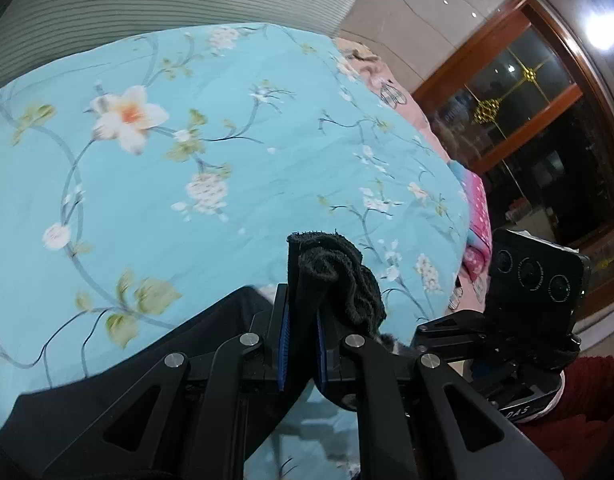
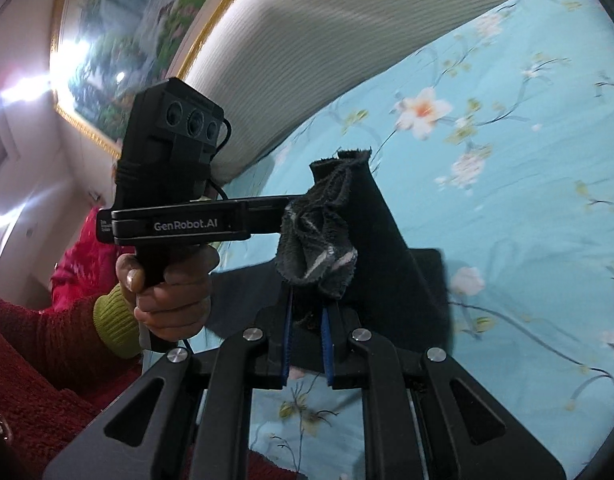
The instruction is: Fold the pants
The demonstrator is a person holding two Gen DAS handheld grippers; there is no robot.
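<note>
Both grippers clamp black pants. Left wrist view: left gripper (image 1: 303,280) pinches a bunched hem of the pants (image 1: 335,276), lifted over the floral bedsheet (image 1: 227,140) to carry the fold. Right wrist view: right gripper (image 2: 307,312) is clamped on the other fabric end, held level with its partner so the edge likely stays even.

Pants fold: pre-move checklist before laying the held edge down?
1. Left tongs shut on the pants: ok.
2. Right tongs shut on the pants: ok.
3. Both pinch bunched fabric, not a flat hem: not ok.
4. Floral bedsheet ahead free of clutter: ok.
5. Rest of pants lying flat below: cannot tell, mostly hidden.
6. The two tongs apart, not touching: ok.
</note>
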